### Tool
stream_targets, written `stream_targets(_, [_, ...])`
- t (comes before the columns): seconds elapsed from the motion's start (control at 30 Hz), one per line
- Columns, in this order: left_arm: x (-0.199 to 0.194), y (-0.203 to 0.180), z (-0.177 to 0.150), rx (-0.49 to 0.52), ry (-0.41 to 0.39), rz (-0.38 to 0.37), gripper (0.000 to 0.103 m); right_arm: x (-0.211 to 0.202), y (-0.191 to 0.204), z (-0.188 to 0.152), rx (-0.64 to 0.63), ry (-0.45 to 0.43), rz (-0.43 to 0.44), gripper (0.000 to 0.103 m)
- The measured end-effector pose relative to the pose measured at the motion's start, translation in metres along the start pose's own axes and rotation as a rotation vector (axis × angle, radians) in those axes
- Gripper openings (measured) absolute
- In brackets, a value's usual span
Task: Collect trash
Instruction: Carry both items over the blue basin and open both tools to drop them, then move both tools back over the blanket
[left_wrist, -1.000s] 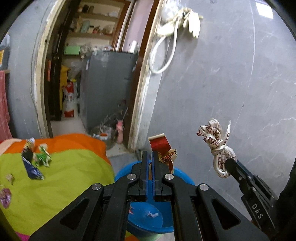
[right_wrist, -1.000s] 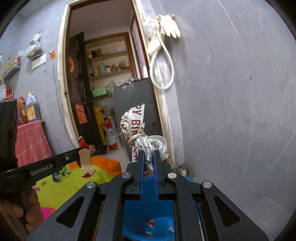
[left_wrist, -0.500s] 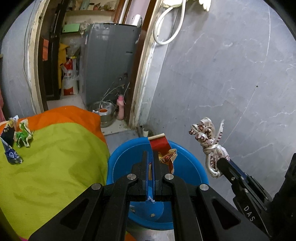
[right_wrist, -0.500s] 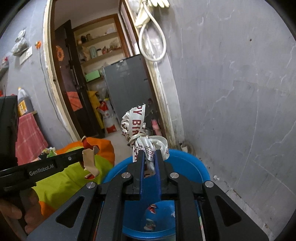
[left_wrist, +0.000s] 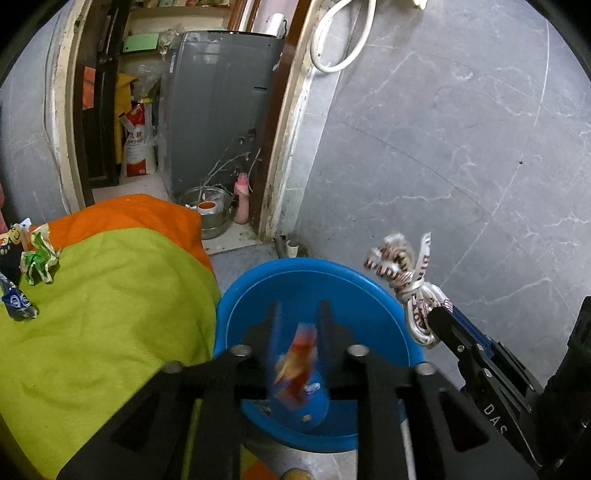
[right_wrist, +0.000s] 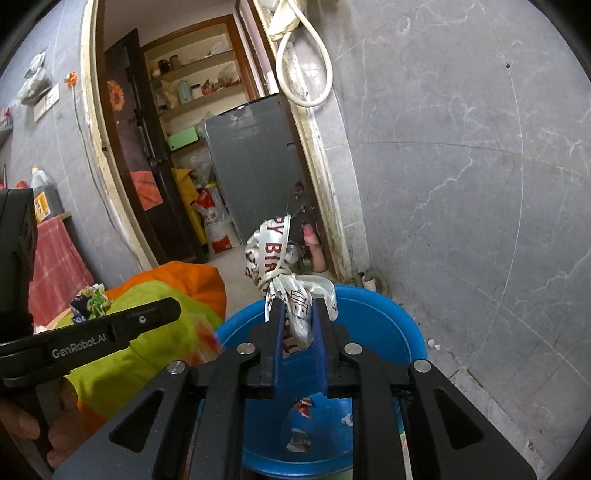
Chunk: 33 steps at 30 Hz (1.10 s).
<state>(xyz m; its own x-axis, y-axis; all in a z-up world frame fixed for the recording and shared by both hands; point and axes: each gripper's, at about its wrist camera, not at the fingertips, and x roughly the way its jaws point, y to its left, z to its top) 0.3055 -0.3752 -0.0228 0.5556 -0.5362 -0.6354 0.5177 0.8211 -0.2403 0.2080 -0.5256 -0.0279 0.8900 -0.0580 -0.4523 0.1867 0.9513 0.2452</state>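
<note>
Blue plastic basin (left_wrist: 373, 291) is already littered with scraps. A red wrapper (left_wrist: 299, 360), blurred, is seen dropping from the left claw (left_wrist: 298, 314), its jaws just parted. Knotted birthday ribbon (right_wrist: 284, 273) is still pinched by the right claw (right_wrist: 297, 317), loosening. Crumpled wrappers (left_wrist: 38, 258) remain on the green bedding (left_wrist: 110, 314).

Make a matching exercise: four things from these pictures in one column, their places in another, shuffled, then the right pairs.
1. red wrapper
2. knotted ribbon
3. green crumpled wrapper
4. pink bottle

a. on the yellow-green cloth
b. between the right gripper's fingers
c. on the floor by the doorframe
d. blurred between the left gripper's parted fingers, over the blue tub

Pairs: 1-d, 2-b, 3-a, 4-c
</note>
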Motion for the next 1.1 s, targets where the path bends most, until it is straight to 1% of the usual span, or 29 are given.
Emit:
stream_targets(0.03, [-0.002,0.002,0.0,-0.006,-0.007,0.001,0.025,0.001,0.001,0.001,-0.001,0.0,0.0,0.016])
stream_targets(0.17, [-0.009,0.008,0.002,-0.034,-0.027,-0.004,0.025,0.001,0.003,0.004,-0.007,-0.004,-0.002,0.017])
stream_targets(0.27, [-0.02,0.013,0.004,-0.049,-0.058,0.003,0.032,-0.004,0.006,0.007,-0.01,-0.018,0.0,0.017])
stream_targets(0.4, [-0.045,0.023,0.006,-0.061,-0.124,0.02,0.049,-0.017,0.016,0.014,-0.037,-0.056,-0.003,0.017])
stream_targets(0.43, [-0.052,0.026,0.007,-0.066,-0.141,0.022,0.053,-0.02,0.019,0.016,-0.044,-0.066,-0.002,0.02])
stream_targets(0.47, [-0.059,0.03,0.007,-0.073,-0.158,0.024,0.055,-0.023,0.022,0.018,-0.05,-0.077,0.0,0.023])
stream_targets(0.5, [-0.066,0.033,0.008,-0.079,-0.172,0.028,0.06,-0.028,0.026,0.02,-0.057,-0.091,0.001,0.027])
stream_targets(0.57, [-0.082,0.042,0.01,-0.089,-0.207,0.044,0.075,-0.035,0.035,0.024,-0.073,-0.114,0.006,0.029])
stream_targets(0.6, [-0.093,0.047,0.01,-0.094,-0.233,0.058,0.088,-0.039,0.04,0.026,-0.081,-0.124,0.007,0.031])
stream_targets(0.63, [-0.102,0.052,0.01,-0.098,-0.258,0.07,0.096,-0.043,0.045,0.029,-0.089,-0.136,0.011,0.035])
stream_targets(0.67, [-0.112,0.056,0.01,-0.102,-0.288,0.084,0.098,-0.047,0.05,0.03,-0.094,-0.146,0.016,0.038])
stream_targets(0.7, [-0.124,0.062,0.009,-0.104,-0.322,0.1,0.098,-0.052,0.056,0.032,-0.099,-0.161,0.023,0.044])
stream_targets(0.73, [-0.131,0.065,0.008,-0.102,-0.341,0.11,0.1,-0.054,0.059,0.033,-0.102,-0.169,0.027,0.05])
stream_targets(0.8, [-0.15,0.073,0.007,-0.098,-0.376,0.143,0.101,-0.062,0.071,0.036,-0.112,-0.188,0.04,0.055])
stream_targets(0.87, [-0.163,0.08,0.006,-0.098,-0.398,0.171,0.101,-0.067,0.081,0.038,-0.124,-0.196,0.048,0.063])
stream_targets(0.9, [-0.17,0.085,0.004,-0.096,-0.407,0.188,0.101,-0.07,0.086,0.038,-0.128,-0.204,0.053,0.073])
stream_targets(0.93, [-0.175,0.087,0.003,-0.096,-0.413,0.201,0.101,-0.074,0.091,0.038,-0.13,-0.214,0.06,0.078])
stream_targets(1.1, [-0.206,0.106,-0.012,-0.093,-0.447,0.248,0.101,-0.082,0.116,0.035,-0.154,-0.225,0.087,0.088])
